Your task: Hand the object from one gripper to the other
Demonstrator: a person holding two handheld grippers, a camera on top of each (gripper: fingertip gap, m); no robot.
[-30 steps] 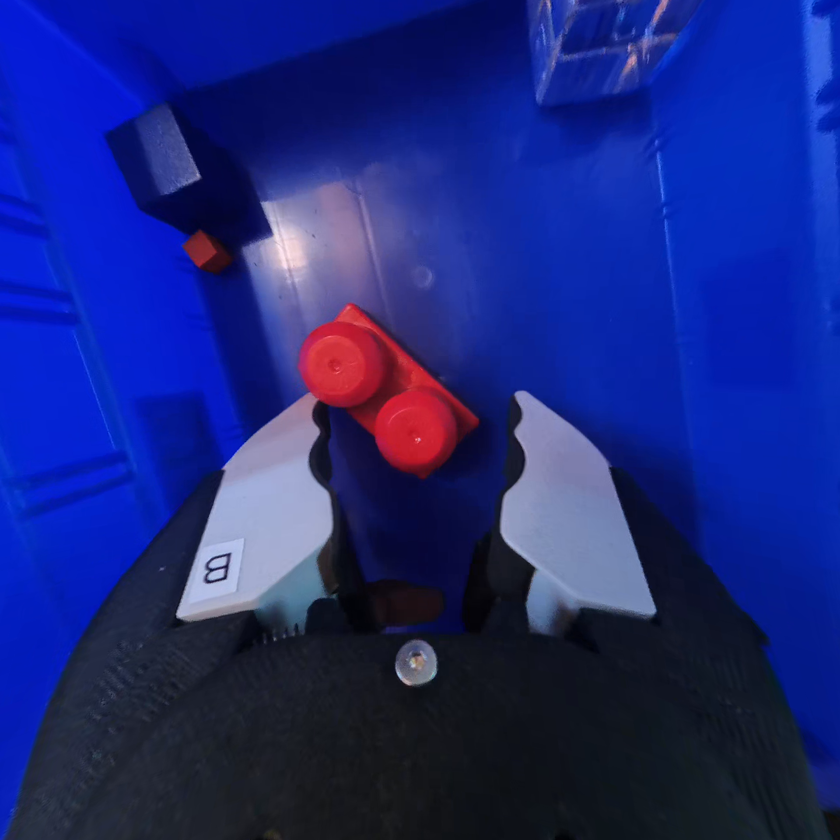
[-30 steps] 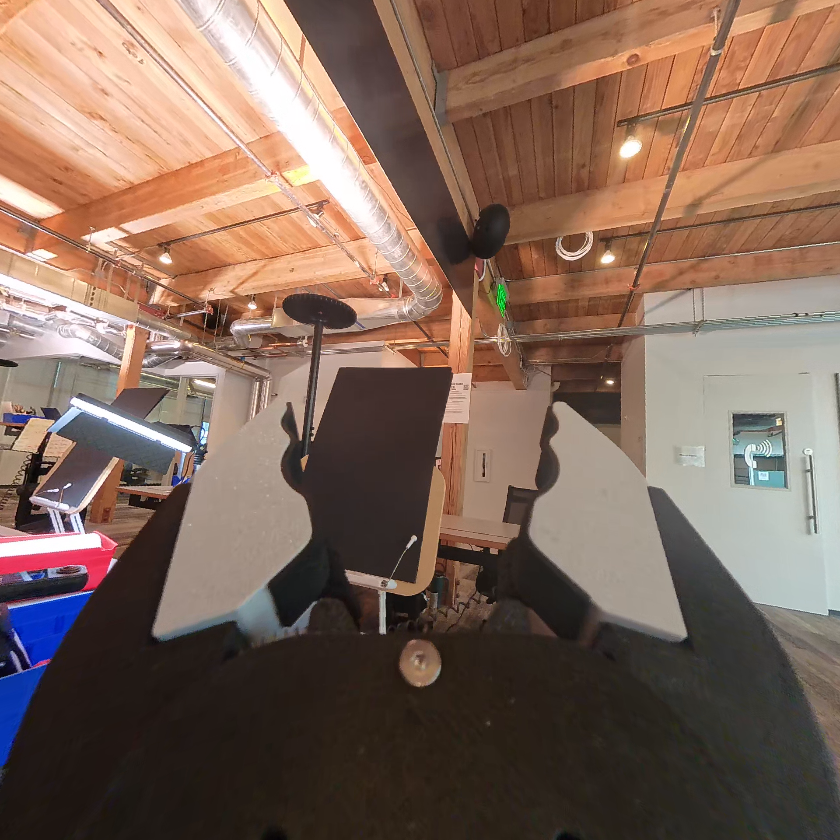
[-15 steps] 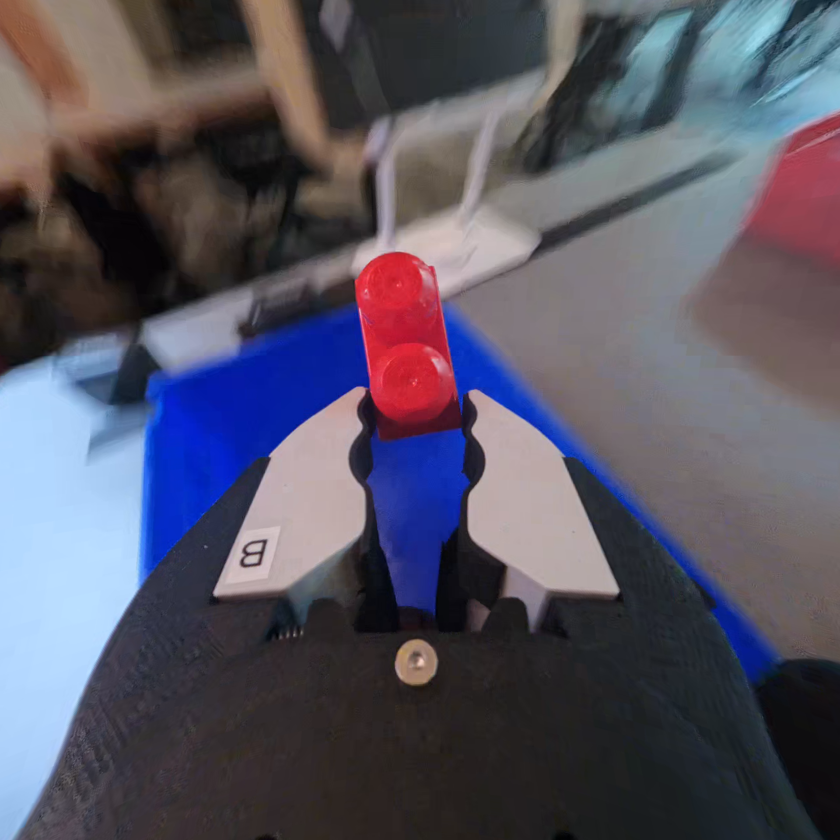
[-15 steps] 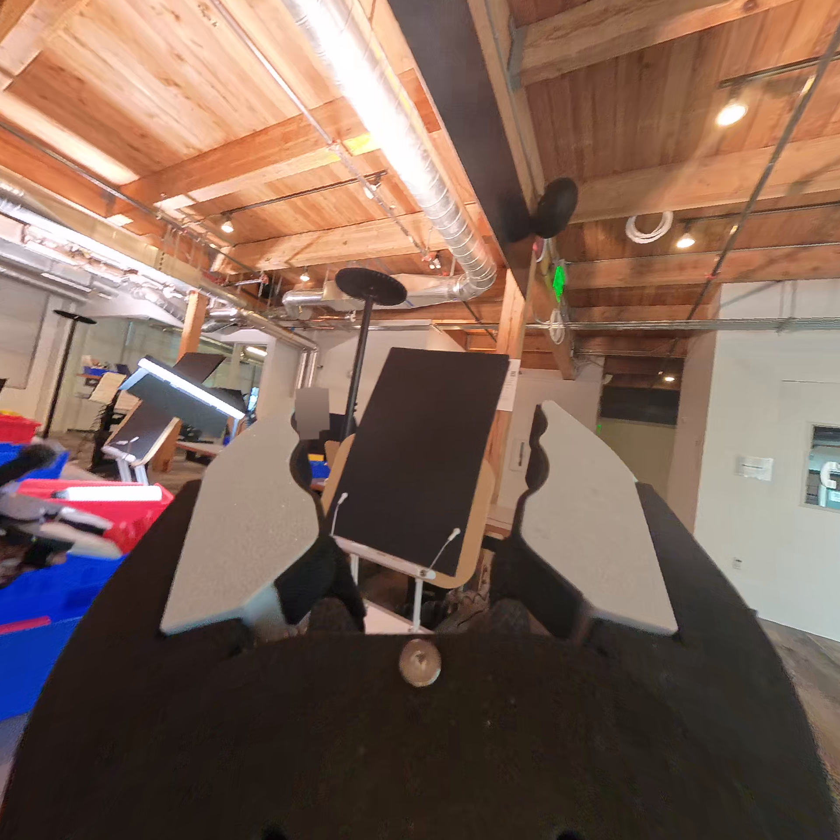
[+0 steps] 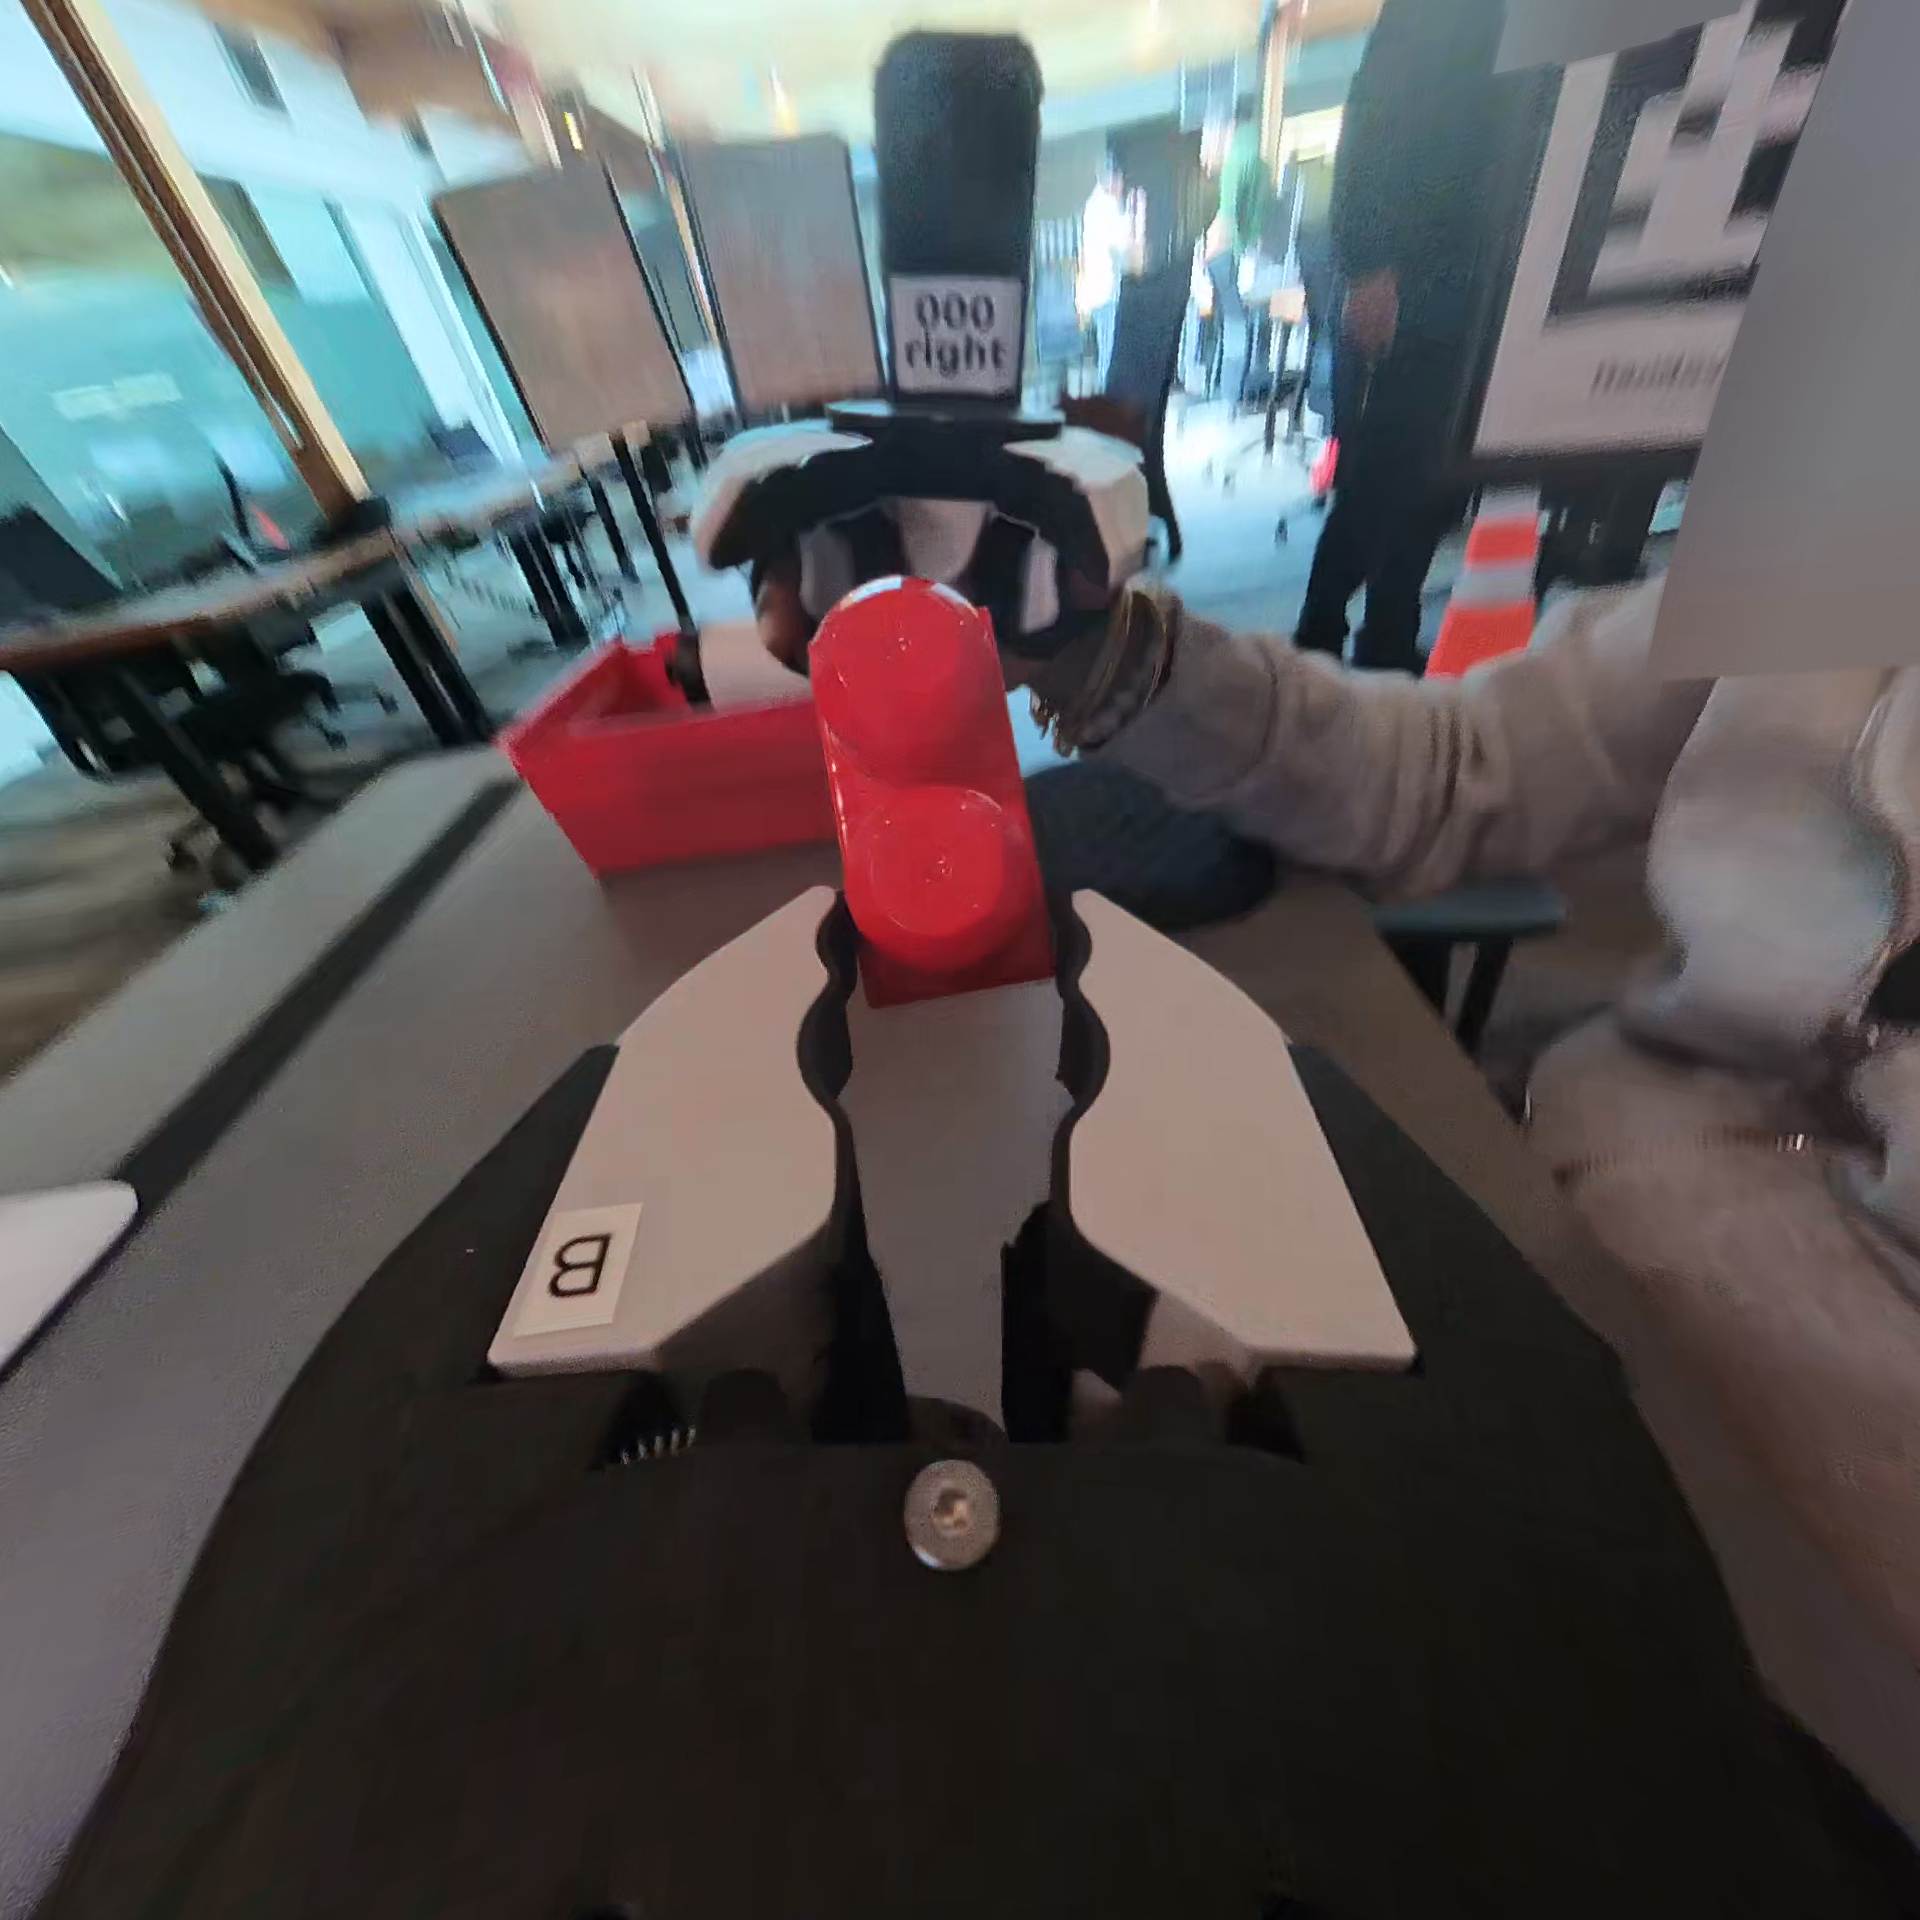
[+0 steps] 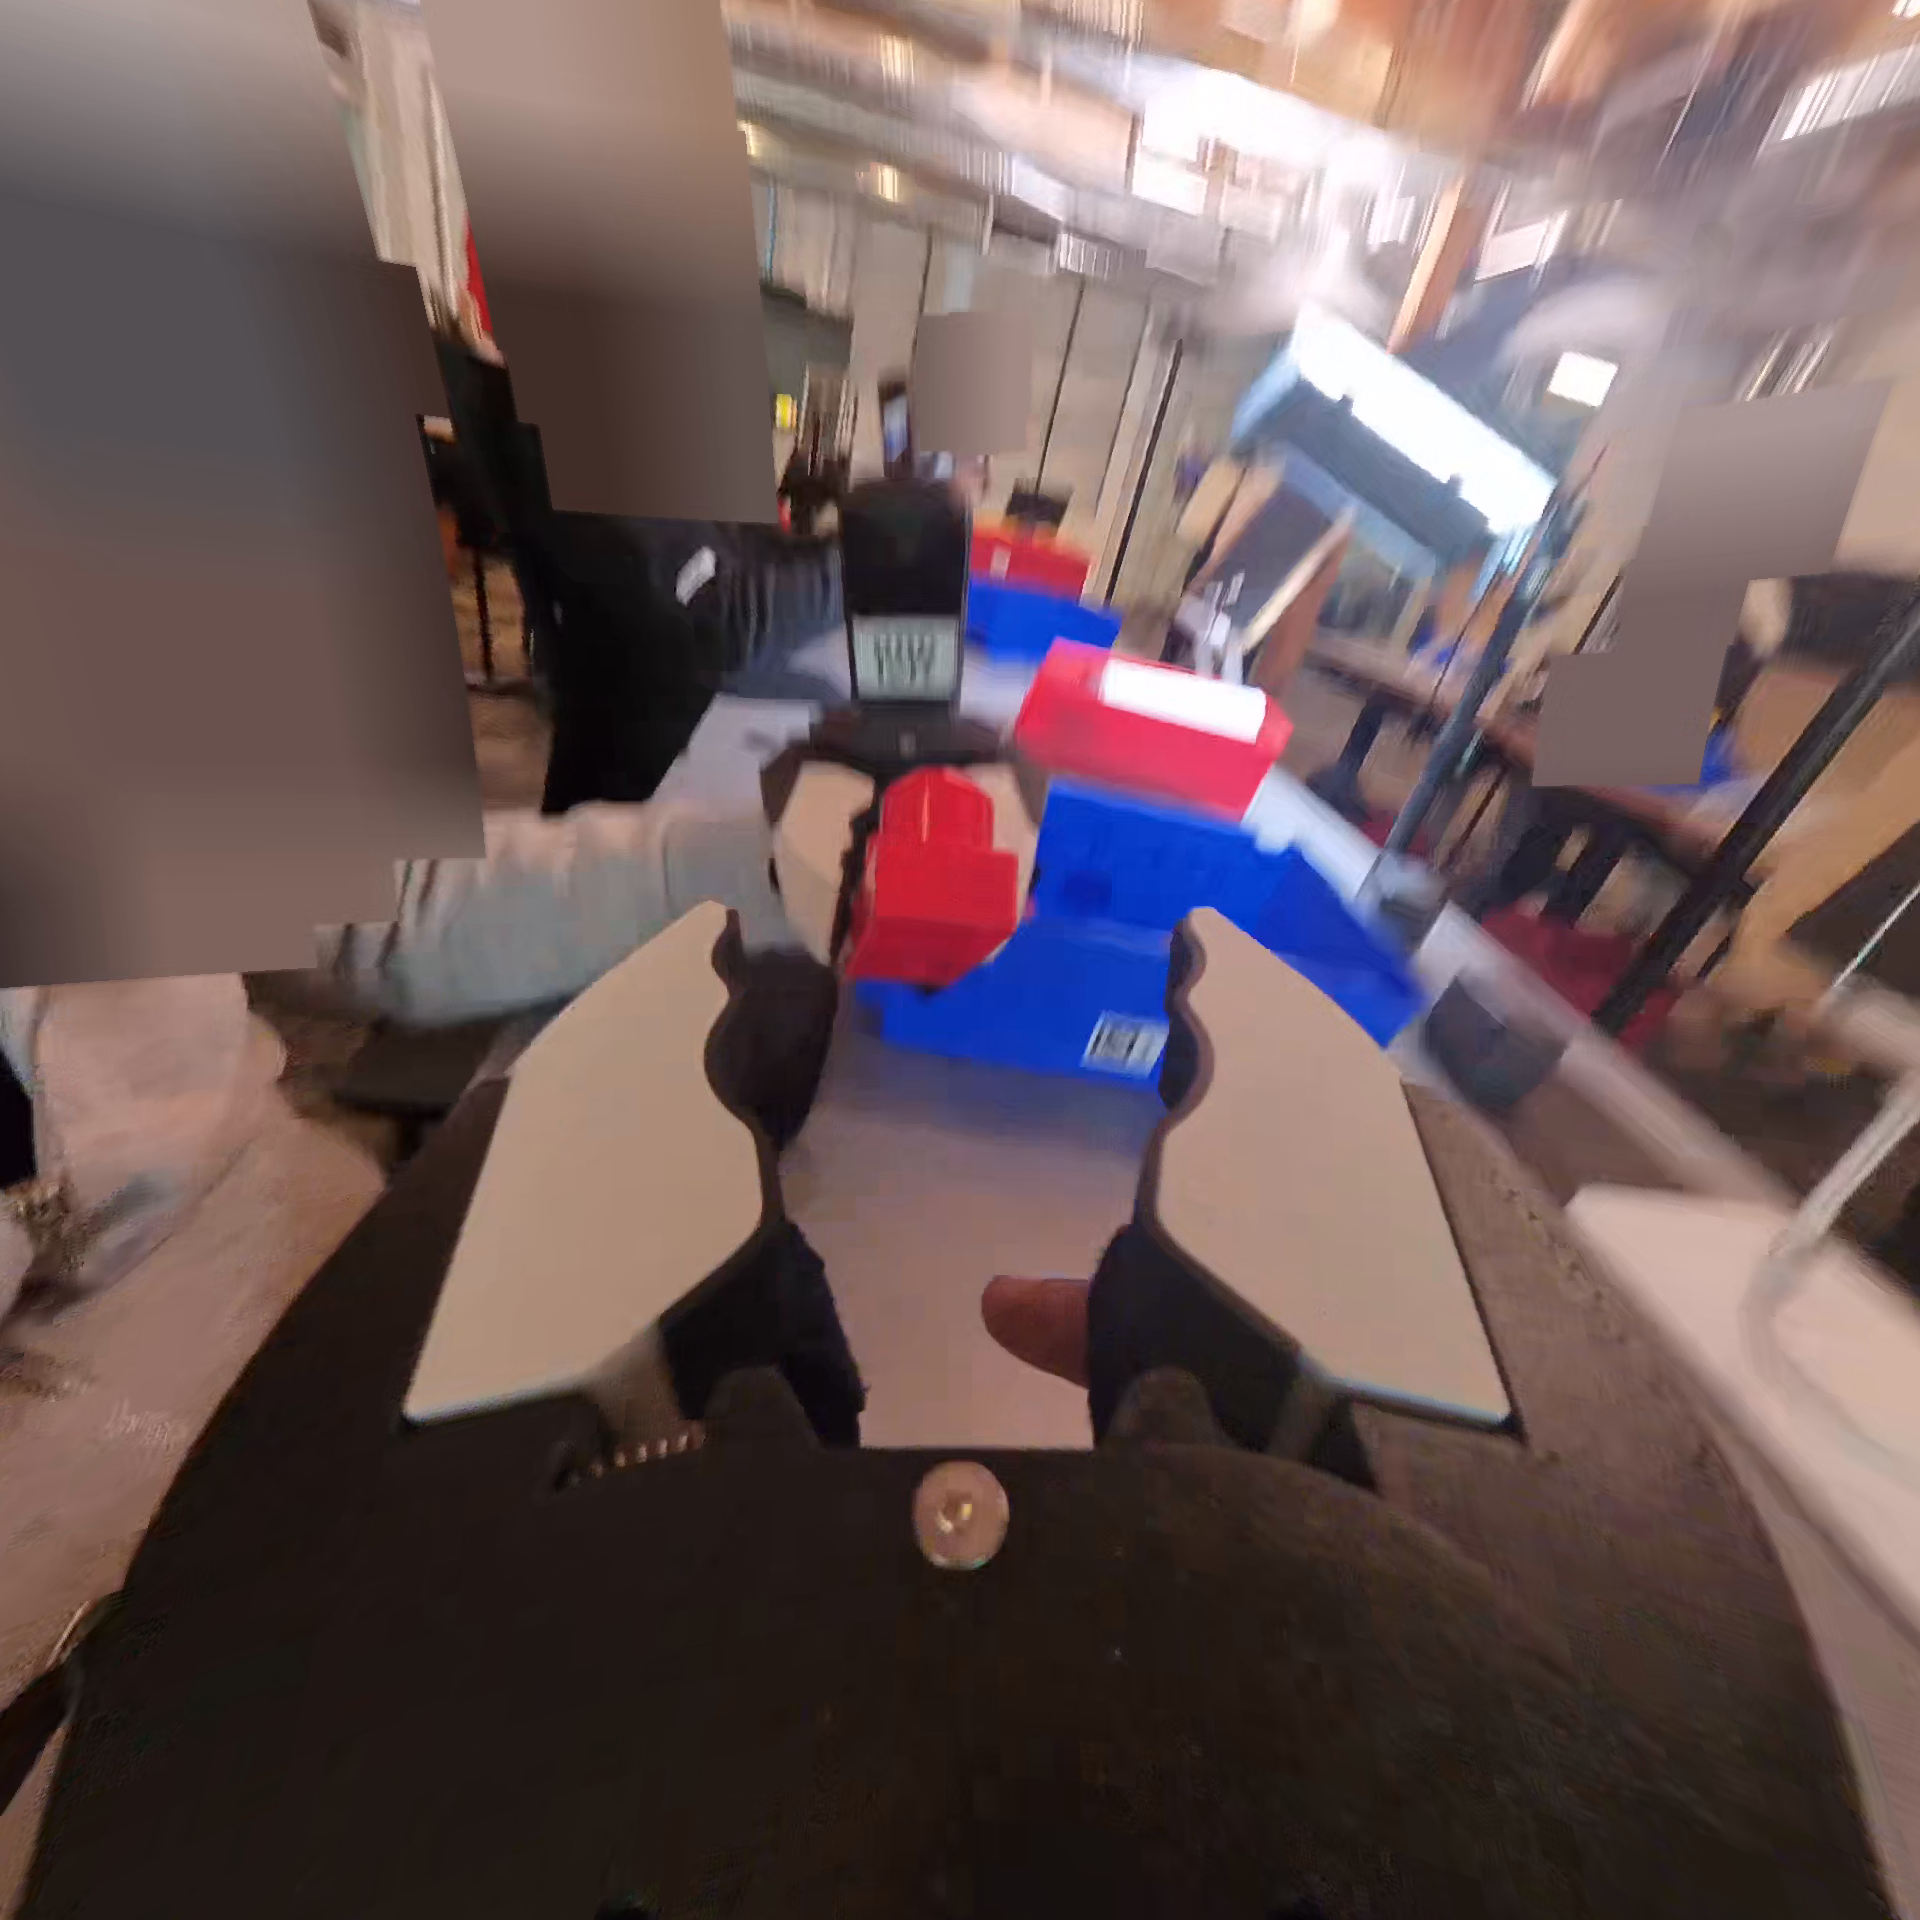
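Left claw pinching the red brick at its near end, both fingertips pressed against the brick's sides. Brick has two round studs facing the camera and sticks out forward past the fingertips, tilted slightly left at the top. Held in the air above a grey table.

Right claw spread wide, nothing between its fingers; a fingertip of the person's hand shows low in the gap. Seen from the left wrist view, the right claw sits straight ahead of the brick's far end, facing it, near but apart; contact cannot be confirmed. A person's sleeve in light grey runs off to the right of it.

From the right wrist view, brick lies ahead and slightly left of the open fingers, held by the left claw. Blue bin sits on the table just behind and right of the brick. Red bin ahead and left of the left claw. Background blurred.
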